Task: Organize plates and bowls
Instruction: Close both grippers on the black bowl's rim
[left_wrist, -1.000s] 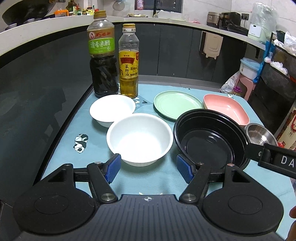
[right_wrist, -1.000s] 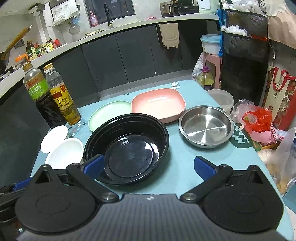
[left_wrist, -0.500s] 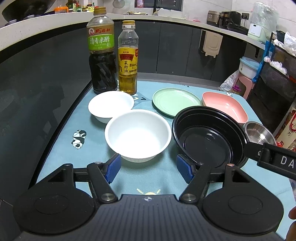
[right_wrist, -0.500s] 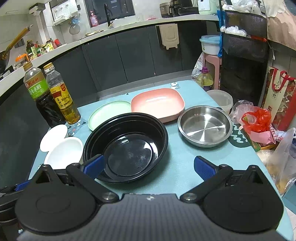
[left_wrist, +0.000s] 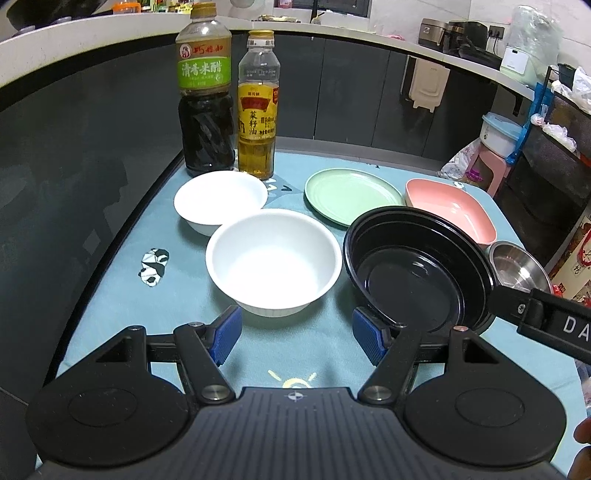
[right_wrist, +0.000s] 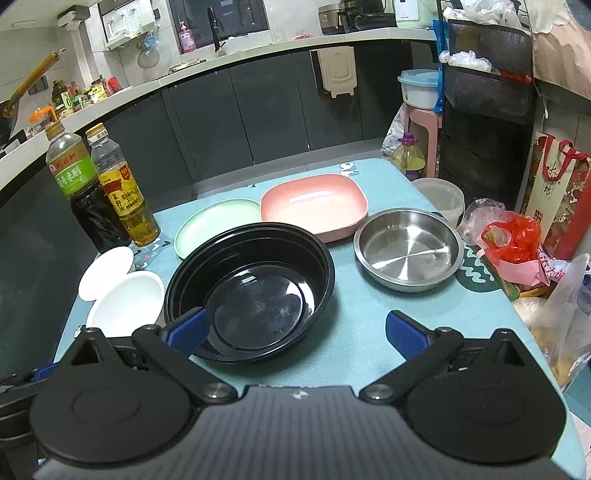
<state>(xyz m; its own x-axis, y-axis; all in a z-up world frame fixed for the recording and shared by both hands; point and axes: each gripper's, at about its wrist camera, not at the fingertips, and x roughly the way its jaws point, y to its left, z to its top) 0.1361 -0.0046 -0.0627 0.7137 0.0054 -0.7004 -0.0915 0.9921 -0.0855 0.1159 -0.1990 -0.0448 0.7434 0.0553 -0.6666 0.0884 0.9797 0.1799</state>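
Dim indoor light w/ greenish cast, overhead glare on black bowl (right_wrist: 255, 295) base and steel dish (right_wrist: 408, 249) beside it, soft shadows under bowl, strong fisheye bending toward edges, focus sharp.

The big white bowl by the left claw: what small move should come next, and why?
Probably ease the left claw forward and down toward the big white bowl. The claw is open and empty, the bowl sits just ahead between its fingers, and no dishes are stacked yet.

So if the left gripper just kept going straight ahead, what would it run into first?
Most likely the larger white bowl, which sits dead ahead of the open left gripper, between its fingers' line. Whether it clears the rim depends on height, which is unclear.
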